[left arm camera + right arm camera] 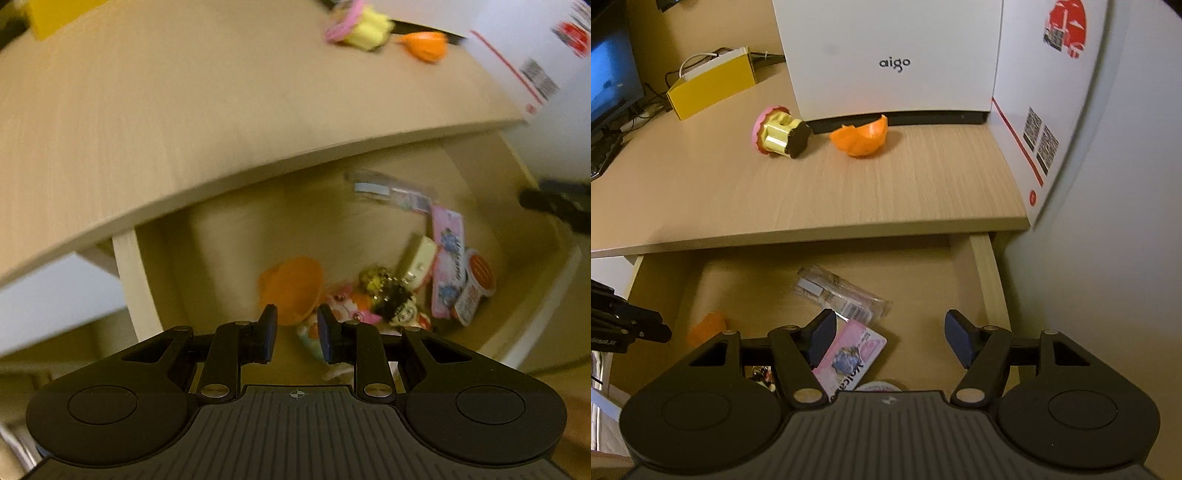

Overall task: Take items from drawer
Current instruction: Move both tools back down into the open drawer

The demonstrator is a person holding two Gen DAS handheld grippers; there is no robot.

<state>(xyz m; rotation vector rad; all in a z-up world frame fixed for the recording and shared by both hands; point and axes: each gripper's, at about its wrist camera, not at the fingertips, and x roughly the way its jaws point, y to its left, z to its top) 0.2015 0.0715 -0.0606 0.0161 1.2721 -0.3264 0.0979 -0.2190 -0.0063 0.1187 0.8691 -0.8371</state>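
Light wood desk (820,192) with its drawer (923,266) pulled out beneath the front edge. The left wrist view is motion-blurred, so small drawer items are hard to identify. In the drawer, left to right in that view: an orange bowl-like piece (291,288), a jumble of small cartoon figures (388,302) that can't be separated, a pink card packet (448,254), a small cup with an orange lid (476,284), and a clear plastic packet (388,190) further up.

Left gripper (295,334) hangs above the orange piece and figures, jaws moderately apart, nothing between them.

The right wrist view is sharp, but right gripper (890,341) hides the drawer's near part, jaws wide, empty, over the pink packet (849,360); the clear packet (846,295) sits mid-frame.

Only this view clearly shows the desktop: monitor (609,74) cut off upper left, yellow box (713,85), pink-and-gold cupcake toy (779,133), orange half shell (860,138), white aigo box (894,55).
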